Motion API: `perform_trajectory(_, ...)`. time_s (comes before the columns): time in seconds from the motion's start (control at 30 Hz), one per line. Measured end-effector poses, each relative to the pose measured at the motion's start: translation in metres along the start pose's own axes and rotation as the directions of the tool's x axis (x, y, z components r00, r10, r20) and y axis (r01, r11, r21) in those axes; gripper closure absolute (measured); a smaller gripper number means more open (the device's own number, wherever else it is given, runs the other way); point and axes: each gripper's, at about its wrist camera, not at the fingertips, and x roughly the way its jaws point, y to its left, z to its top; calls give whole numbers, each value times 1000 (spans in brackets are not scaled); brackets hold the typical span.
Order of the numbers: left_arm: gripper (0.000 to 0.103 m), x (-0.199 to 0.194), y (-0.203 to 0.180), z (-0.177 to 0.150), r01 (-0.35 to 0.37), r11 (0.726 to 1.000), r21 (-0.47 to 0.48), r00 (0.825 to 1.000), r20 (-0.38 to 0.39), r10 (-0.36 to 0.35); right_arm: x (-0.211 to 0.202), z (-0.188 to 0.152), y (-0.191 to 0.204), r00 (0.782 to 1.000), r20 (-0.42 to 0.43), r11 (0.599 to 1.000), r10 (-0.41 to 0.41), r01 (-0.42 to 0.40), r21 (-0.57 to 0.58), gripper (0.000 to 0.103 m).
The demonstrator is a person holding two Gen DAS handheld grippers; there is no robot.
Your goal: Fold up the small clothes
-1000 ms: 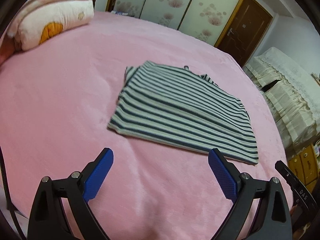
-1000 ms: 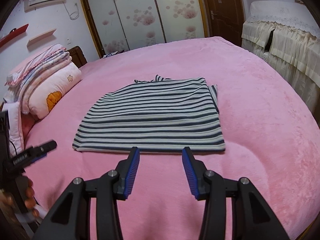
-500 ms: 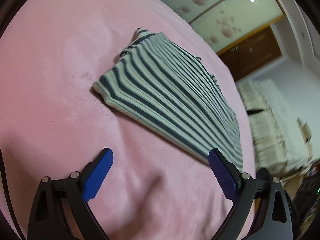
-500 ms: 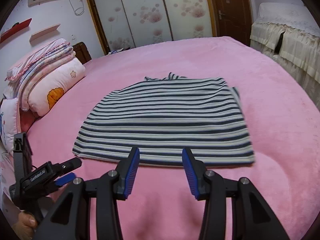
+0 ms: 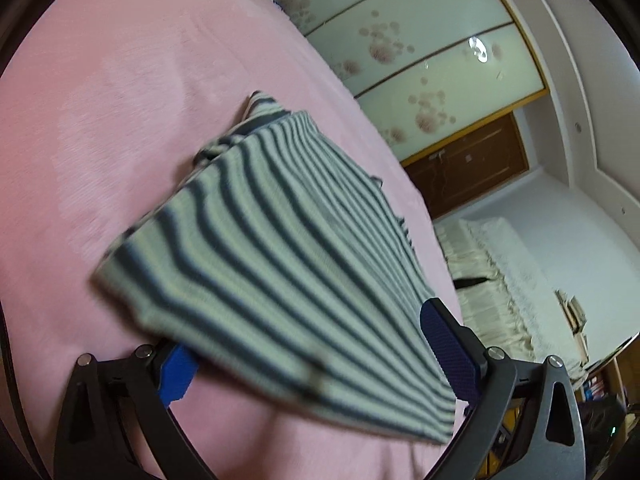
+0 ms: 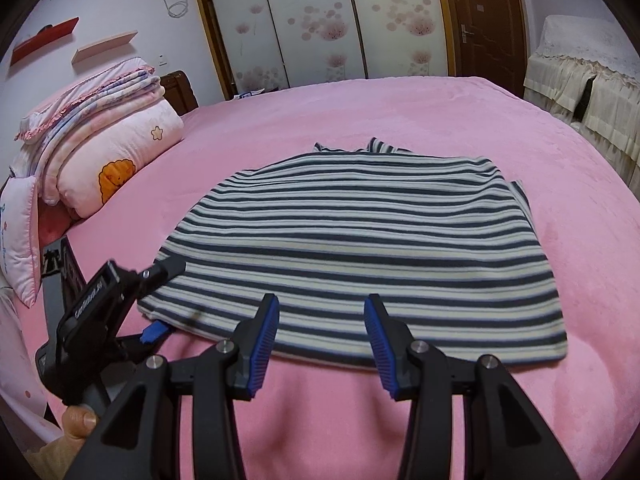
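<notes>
Both wrist cameras look close along their fingers, sharing the striped garment [image 6: 360, 248]; the left's view is tilted.

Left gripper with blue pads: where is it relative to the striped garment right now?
In the right wrist view, the left gripper sits at the near left corner of the folded striped garment on the pink blanket, one finger above the cloth and one below.

Left gripper [image 5: 304, 352] now straddles striped garment's [image 5: 280, 264] corner.

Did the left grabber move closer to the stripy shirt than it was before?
Yes. The left gripper came forward and down over the pink bed; its open fingers now straddle the striped shirt corner.
</notes>
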Motion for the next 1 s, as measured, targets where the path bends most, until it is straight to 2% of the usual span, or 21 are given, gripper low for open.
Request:
perform_trajectory(0.23,4,31,-6,22,41,998,-54,997,60,-38,11,5,-5,1000,12,1000,-9,9,2,58)
perform_trajectory(0.37,7,39,-3,38,26,995,-99,997,76,-19,14,10,-9,1000,20,1000,-15,15,2,58)
perform_trajectory(0.43,16,44,-5,44,-1,994,-106,997,73,9,16,14,-11,999,29,1000,-15,15,-6,58)
perform_trajectory(0.5,41,52,-8,50,-58,993,-102,997,53,63,18,20,-12,999,37,1000,-20,21,-19,59)
perform_trajectory(0.53,47,55,-9,51,-70,992,-101,996,45,75,20,25,-13,999,47,999,-27,28,-25,59)
perform_trajectory(0.6,76,62,-9,56,-126,987,-97,991,26,129,24,33,-14,998,51,999,-39,41,-35,64)
perform_trajectory(0.63,83,63,-8,58,-141,986,-92,989,20,143,27,39,-15,997,50,998,-51,53,-39,67)
perform_trajectory(0.8,89,66,-20,61,-194,981,-23,981,18,195,61,62,-20,996,1,994,-89,89,-65,91)
perform_trajectory(1.0,90,55,-60,59,-219,968,121,973,98,208,100,82,-25,997,-49,998,-51,48,-48,97)
